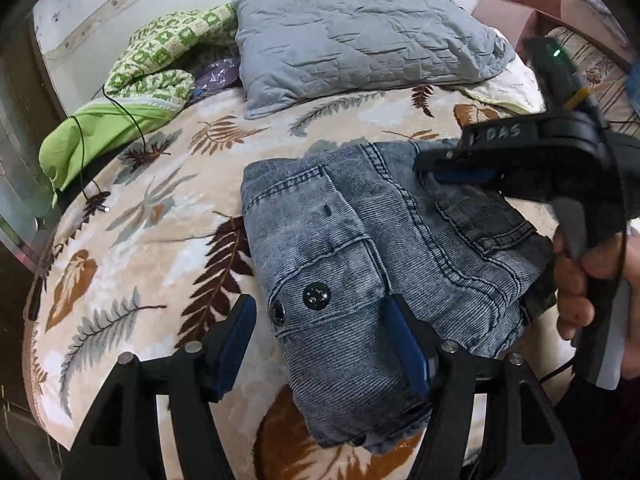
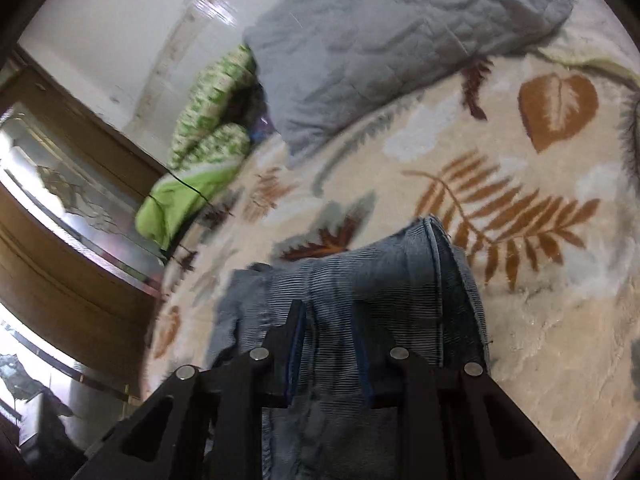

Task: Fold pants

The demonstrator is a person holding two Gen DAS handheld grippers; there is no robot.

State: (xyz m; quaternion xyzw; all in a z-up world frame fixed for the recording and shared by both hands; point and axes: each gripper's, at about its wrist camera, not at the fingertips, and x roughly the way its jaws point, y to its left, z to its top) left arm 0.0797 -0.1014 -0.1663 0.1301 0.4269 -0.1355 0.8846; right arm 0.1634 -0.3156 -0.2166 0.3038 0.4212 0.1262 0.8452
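Nearest the left camera, the left gripper (image 1: 320,344) stands with its fingers wide apart, astride the near end of the jeans (image 1: 360,264); the right finger hides part of that end. The jeans lie folded into a compact bundle on the leaf-print blanket (image 1: 160,208), two dark snaps showing. Further off, the right gripper (image 2: 329,354) has denim between its fingers; whether they pinch it cannot be told, and its view is blurred. Beyond lies a grey pillow (image 1: 360,32).
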